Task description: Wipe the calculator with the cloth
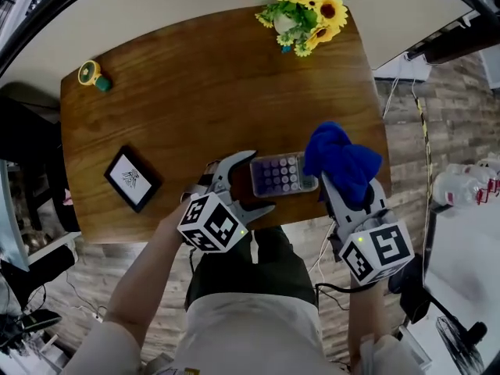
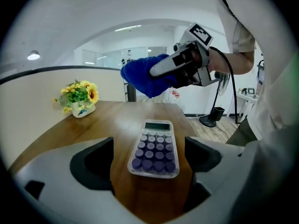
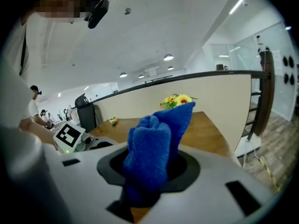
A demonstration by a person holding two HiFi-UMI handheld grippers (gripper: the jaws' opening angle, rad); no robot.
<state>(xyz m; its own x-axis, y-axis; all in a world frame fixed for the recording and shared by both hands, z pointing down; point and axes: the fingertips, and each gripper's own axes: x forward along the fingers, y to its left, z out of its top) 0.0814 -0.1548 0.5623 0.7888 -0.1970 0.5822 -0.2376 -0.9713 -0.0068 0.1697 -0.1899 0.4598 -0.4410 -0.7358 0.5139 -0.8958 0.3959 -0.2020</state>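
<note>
Right, R gripper (image 3: 149, 174) first: jaws clenched on the blue cloth (image 3: 150, 150), which bunches up out of them in a thick wad. L gripper (image 2: 148, 161) is released, jaws spread wide w/ the calculator (image 2: 154, 148) lying flat between the tips, gaps showing on both sides, so no grip on it.

In the head view the L gripper (image 1: 254, 183) sits lower centre, straddling the calculator (image 1: 283, 175) from its left end; the R gripper (image 1: 345, 195) comes in from lower right, the cloth (image 1: 341, 159) at the calc's right end. The left gripper view shows the cloth (image 2: 140, 76) up in the air, clear of the keys, beyond the display end.

The calc lies near the bottom edge of the wooden table (image 1: 195, 92). Sunflowers in a pot (image 1: 305, 8) are at top centre-right, a small framed picture (image 1: 133, 178) at the left, and a small yellow-green item (image 1: 94, 75) at upper left
</note>
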